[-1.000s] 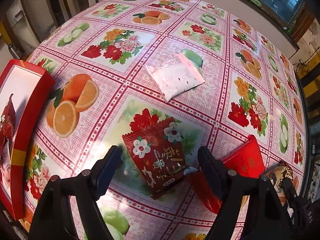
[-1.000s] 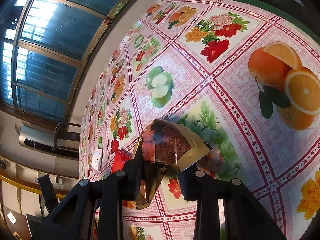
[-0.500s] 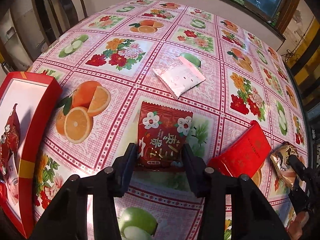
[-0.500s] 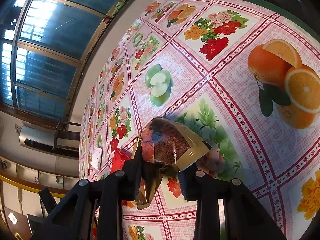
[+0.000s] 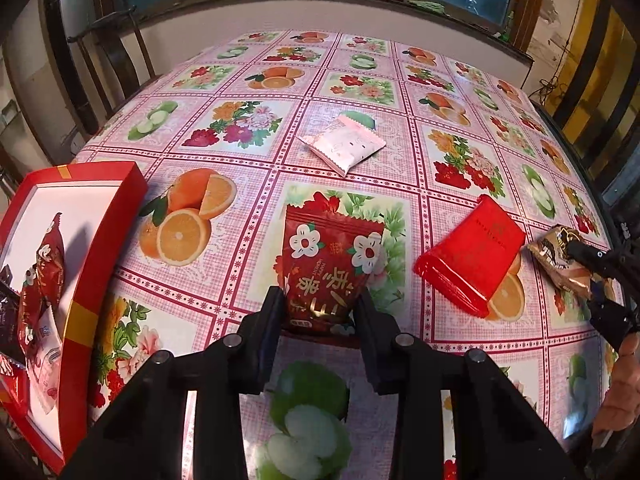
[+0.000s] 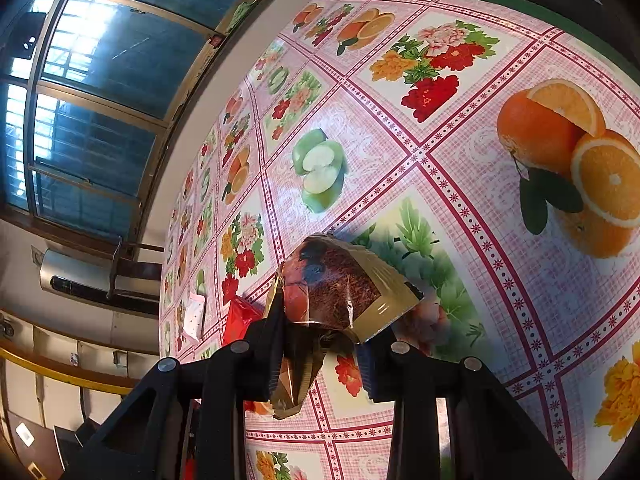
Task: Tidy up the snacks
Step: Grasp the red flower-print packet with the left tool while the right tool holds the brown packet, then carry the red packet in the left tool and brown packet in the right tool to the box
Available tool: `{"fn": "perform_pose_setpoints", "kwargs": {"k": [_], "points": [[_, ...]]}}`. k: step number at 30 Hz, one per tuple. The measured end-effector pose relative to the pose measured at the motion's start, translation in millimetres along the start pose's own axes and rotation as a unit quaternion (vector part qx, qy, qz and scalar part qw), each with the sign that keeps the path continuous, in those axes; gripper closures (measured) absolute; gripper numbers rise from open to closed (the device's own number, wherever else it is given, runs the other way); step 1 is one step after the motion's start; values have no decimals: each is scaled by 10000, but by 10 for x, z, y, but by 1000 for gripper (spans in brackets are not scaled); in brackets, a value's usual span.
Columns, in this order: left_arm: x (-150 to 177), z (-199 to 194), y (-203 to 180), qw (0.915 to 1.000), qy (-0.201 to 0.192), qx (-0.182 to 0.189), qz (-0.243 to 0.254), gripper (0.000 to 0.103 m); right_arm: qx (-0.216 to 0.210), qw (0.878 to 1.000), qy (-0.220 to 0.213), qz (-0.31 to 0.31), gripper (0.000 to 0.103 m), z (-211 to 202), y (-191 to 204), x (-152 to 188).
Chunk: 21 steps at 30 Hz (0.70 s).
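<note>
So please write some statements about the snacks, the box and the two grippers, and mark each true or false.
1. The left gripper has its jaws on the red flowered packet. True; they have just been closing on it.
2. The right gripper is empty. False; it holds a brown and gold packet.
3. The red box already has snacks in it. True.
4. The white packet lies inside the box. False; it lies on the tablecloth.

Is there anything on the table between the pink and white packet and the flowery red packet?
No. In the left wrist view only bare tablecloth lies between the pink and white packet and the flowery red packet.
</note>
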<state>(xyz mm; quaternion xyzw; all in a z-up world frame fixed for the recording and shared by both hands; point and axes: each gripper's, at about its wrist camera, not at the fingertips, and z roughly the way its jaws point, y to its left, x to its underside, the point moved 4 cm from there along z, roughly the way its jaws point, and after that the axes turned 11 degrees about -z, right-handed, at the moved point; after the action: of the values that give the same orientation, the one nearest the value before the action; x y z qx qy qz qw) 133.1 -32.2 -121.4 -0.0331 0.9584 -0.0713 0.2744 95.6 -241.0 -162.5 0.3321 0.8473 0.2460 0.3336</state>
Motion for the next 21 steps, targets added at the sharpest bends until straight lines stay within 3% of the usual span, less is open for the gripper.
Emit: {"fn": "perform_pose_setpoints", "kwargs": {"k": [12,21], "points": [[199,-243,217,9991,-301,236,175,73,-527,9983,-239,27,70,-138,48,-21],[271,-649,220,9950,-891,196,402,73,-917,9939,-515,-339,70,-252,260,-37]]}}
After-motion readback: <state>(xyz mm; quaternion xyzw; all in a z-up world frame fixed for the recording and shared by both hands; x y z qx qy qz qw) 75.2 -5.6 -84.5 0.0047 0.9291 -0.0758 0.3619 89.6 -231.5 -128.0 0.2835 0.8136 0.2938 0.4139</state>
